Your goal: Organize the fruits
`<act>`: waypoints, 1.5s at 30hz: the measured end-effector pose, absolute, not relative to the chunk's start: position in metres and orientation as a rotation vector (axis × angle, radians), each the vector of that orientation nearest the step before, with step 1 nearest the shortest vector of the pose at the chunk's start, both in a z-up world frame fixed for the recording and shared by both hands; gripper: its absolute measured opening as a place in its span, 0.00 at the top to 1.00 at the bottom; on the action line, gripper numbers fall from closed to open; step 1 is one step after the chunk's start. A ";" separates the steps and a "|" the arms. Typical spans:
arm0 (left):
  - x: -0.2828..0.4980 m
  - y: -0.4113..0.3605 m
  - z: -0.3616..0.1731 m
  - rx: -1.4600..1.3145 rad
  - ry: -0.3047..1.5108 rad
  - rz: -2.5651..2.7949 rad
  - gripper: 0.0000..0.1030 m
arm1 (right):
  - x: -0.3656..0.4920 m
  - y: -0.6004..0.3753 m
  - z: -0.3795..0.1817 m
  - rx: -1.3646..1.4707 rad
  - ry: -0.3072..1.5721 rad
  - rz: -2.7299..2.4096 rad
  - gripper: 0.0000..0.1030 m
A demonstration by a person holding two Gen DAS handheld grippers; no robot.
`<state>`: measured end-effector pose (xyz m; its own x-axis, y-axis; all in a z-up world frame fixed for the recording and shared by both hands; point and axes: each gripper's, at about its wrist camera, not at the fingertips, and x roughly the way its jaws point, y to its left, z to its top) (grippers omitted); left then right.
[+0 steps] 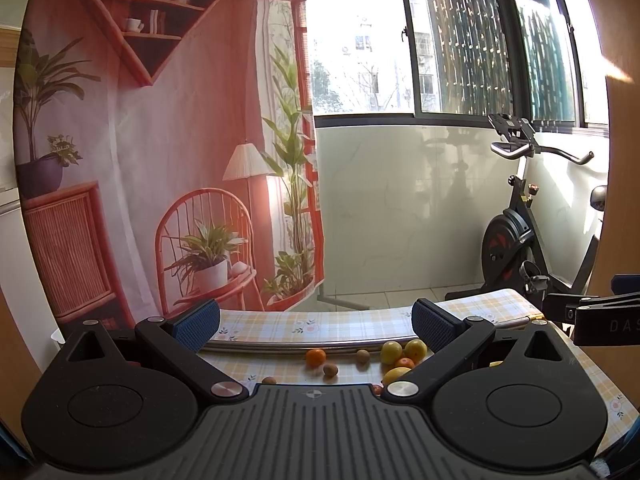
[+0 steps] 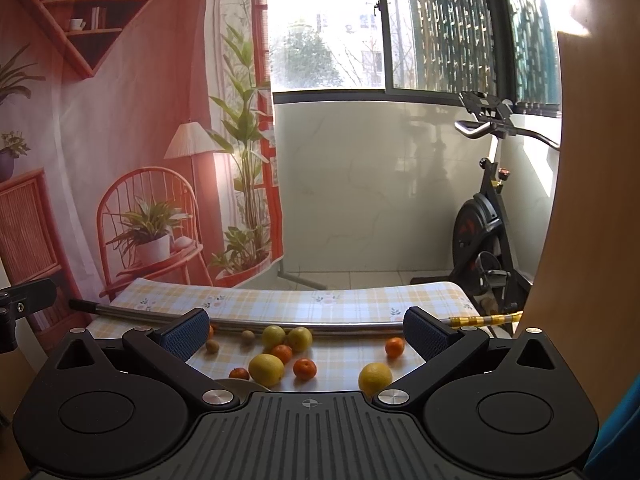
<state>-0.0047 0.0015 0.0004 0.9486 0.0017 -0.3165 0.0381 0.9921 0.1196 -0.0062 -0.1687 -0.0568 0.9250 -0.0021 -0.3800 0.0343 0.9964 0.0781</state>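
- The left gripper (image 1: pixel 316 326) sits low in the left wrist view, its blue-padded fingers (image 1: pixel 198 322) spread wide with nothing between them.
- The right gripper (image 2: pixel 306 330) is the same in the right wrist view: fingers (image 2: pixel 424 336) wide apart, holding nothing.
- Both hover above a worktop (image 2: pixel 280 304) covered in a yellow checked cloth with small flowers.
- The fruits lie loose on the cloth in the lower centre of both views, in front of a metal rod (image 2: pixel 240 322) that crosses the worktop.
- In the right wrist view a large lemon (image 2: pixel 266 370) lies lower centre, with a mandarin (image 2: pixel 305 369) just beside it on the right and another lemon (image 2: pixel 375 378) further right, by the gripper body.
- Two yellow-green fruits (image 2: pixel 300 339) lie close to the rod, with small brown kiwis (image 2: pixel 212 346) to their left.
- A lone mandarin (image 2: pixel 394 347) lies apart, towards the right finger.
- Behind the worktop hangs a printed backdrop (image 1: pixel 140 160) at the left, and an exercise bike (image 1: pixel 520 232) stands at the right.
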 end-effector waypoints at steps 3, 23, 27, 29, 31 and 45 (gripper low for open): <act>-0.005 0.002 0.001 0.125 0.321 -0.018 0.00 | -0.006 -0.169 -0.057 0.083 0.388 -0.019 0.00; -0.005 0.001 0.000 0.124 0.320 -0.018 0.00 | -0.009 -0.168 -0.055 0.082 0.383 -0.020 0.00; -0.005 0.001 0.000 0.124 0.319 -0.018 0.00 | -0.009 -0.168 -0.056 0.082 0.383 -0.019 0.00; -0.005 0.001 0.000 0.124 0.319 -0.018 0.00 | -0.009 -0.168 -0.056 0.082 0.382 -0.020 0.00; -0.005 0.001 0.000 0.124 0.319 -0.018 0.00 | -0.010 -0.168 -0.055 0.082 0.382 -0.019 0.00; -0.006 0.001 0.001 0.118 0.314 -0.019 0.00 | -0.010 -0.169 -0.056 0.084 0.383 -0.019 0.00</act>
